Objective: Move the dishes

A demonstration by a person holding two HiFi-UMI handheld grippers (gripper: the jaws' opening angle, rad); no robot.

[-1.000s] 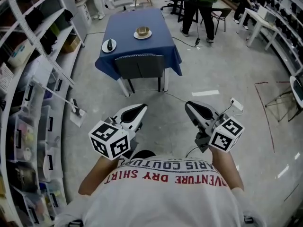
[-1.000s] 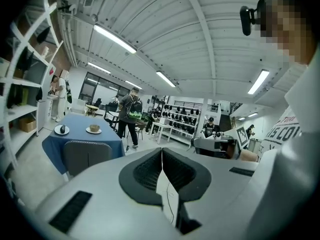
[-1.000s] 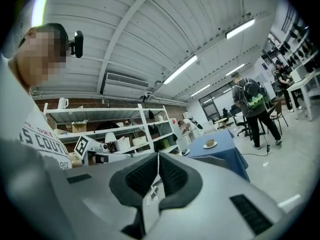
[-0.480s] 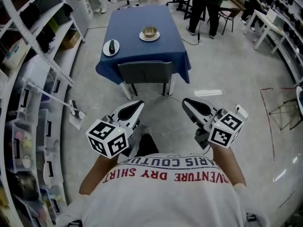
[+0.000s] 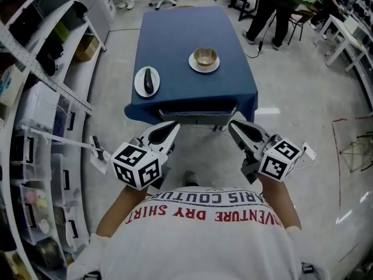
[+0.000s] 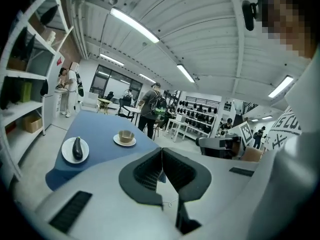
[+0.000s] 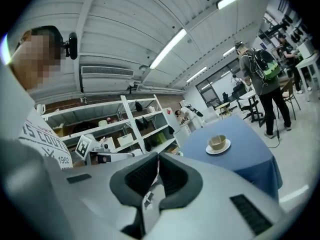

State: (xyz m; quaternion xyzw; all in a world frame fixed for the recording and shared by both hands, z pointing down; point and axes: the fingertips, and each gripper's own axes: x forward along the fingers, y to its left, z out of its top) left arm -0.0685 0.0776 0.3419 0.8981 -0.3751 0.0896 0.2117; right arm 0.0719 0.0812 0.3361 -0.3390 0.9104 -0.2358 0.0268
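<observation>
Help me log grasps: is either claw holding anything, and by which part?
Nothing is held. The left claw and right claw are both shut and empty; the plate and bowl sit on the table.

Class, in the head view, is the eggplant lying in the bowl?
No, the eggplant lies on a white plate, apart from the bowl on its saucer.

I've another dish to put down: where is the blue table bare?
The far half of the table, beyond the bowl and the eggplant plate, is bare. So is the near right corner, this side of the bowl. Only the middle strip, holding both dishes, is crowded.
</observation>
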